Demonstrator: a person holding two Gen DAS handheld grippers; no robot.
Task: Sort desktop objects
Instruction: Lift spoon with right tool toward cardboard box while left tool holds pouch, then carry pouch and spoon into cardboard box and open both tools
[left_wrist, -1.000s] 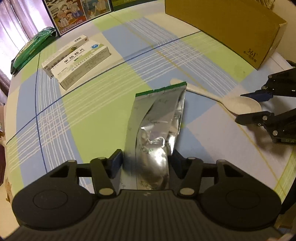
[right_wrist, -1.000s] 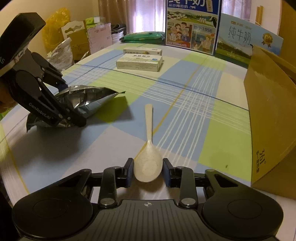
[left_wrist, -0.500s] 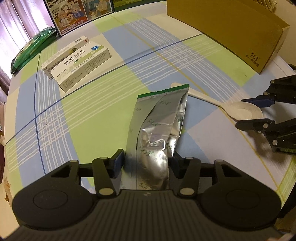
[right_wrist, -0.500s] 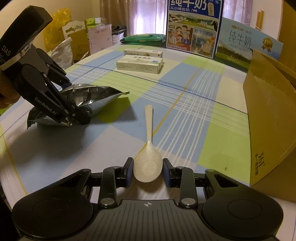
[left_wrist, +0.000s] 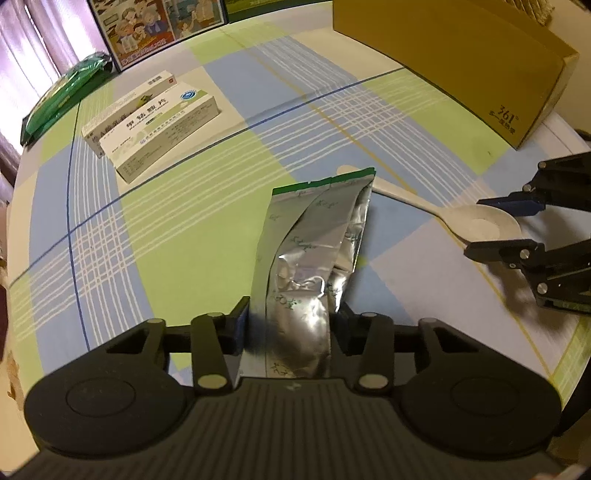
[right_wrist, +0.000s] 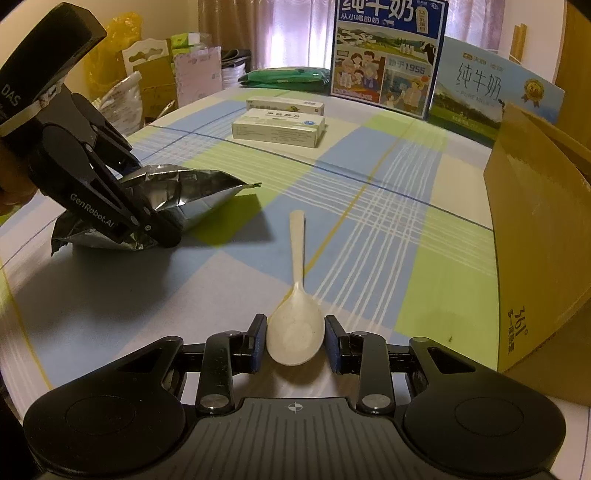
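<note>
Foil pouch (left_wrist: 306, 266): silver, crinkled, green strip along its far edge; near end sits between the fingers of the left gripper (left_wrist: 291, 325), far end points away across the table.
Left gripper: closed onto the pouch, both pads against its sides; in the right wrist view the pouch's far tip is raised off the cloth (right_wrist: 192, 188).
Spoon (right_wrist: 295, 325): pale plastic, lying flat on the checked tablecloth (right_wrist: 369, 221), bowl nearest, handle pointing far.
Right gripper (right_wrist: 295, 343): narrow gap, pads just beside either side of the spoon bowl; cannot tell whether they press on it.
Pouch vs spoon: spoon lies right of the pouch; its handle end passes behind the pouch's far corner in the left wrist view.
Medicine boxes (left_wrist: 159, 125): two, side by side, far left.
Green packet (left_wrist: 62, 96): far left edge, beyond the boxes.
Cardboard box (left_wrist: 461, 55): brown, far right.
Milk cartons (right_wrist: 388, 55): upright along the far edge.
</note>
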